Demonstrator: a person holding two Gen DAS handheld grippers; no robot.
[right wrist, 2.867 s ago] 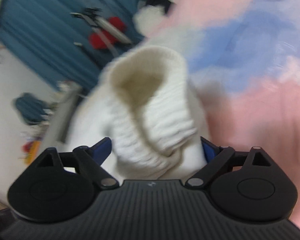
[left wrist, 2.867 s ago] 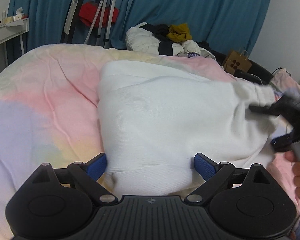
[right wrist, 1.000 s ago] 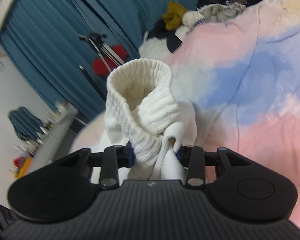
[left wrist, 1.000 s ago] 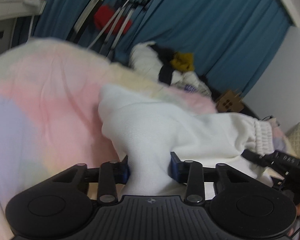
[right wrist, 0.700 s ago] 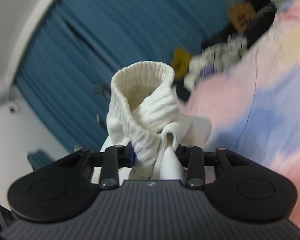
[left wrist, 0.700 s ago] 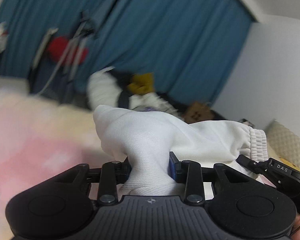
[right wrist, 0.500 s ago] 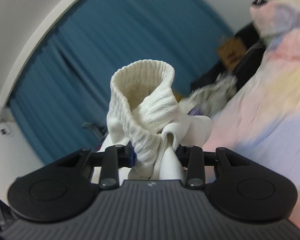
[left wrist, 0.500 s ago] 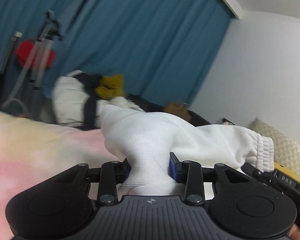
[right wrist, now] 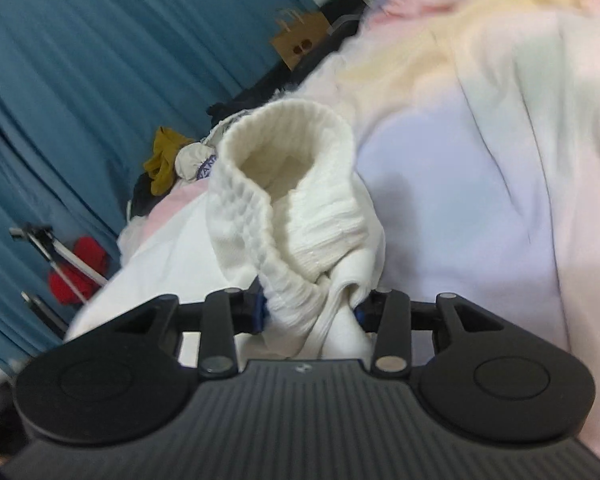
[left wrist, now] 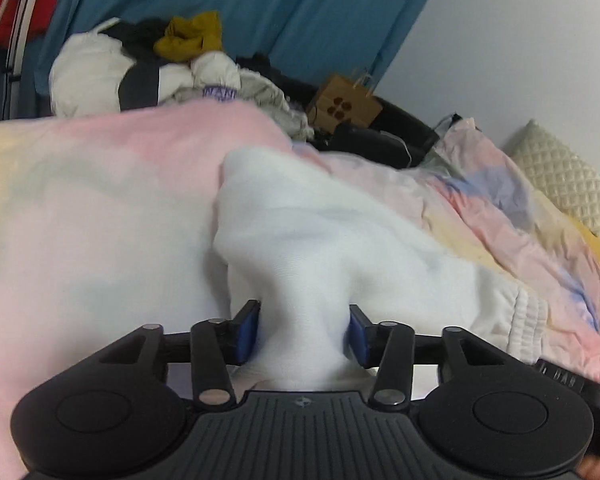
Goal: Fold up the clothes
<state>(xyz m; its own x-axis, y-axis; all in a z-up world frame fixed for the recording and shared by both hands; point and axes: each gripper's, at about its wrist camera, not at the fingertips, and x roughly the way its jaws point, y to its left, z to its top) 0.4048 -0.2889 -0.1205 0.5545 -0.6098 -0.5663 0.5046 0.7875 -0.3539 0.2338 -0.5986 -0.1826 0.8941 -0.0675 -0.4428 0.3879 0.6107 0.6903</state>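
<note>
At the bottom centre of the left wrist view, our left gripper [left wrist: 303, 330] is clamped on a bunched fold of the white garment [left wrist: 324, 236], blue pads [left wrist: 247, 327] pressing the cloth from both sides. The garment spreads up and to the right across the pastel bedspread [left wrist: 80, 208], its ribbed band reaching the right edge. In the right wrist view, our right gripper [right wrist: 308, 308] pinches the ribbed cuff [right wrist: 292, 184], which stands up open-mouthed in mid-frame. Beyond the bed, in the upper part of the left view, we see a clothes pile [left wrist: 152, 68], a brown paper bag [left wrist: 344, 106] and blue curtains [left wrist: 260, 4].
</note>
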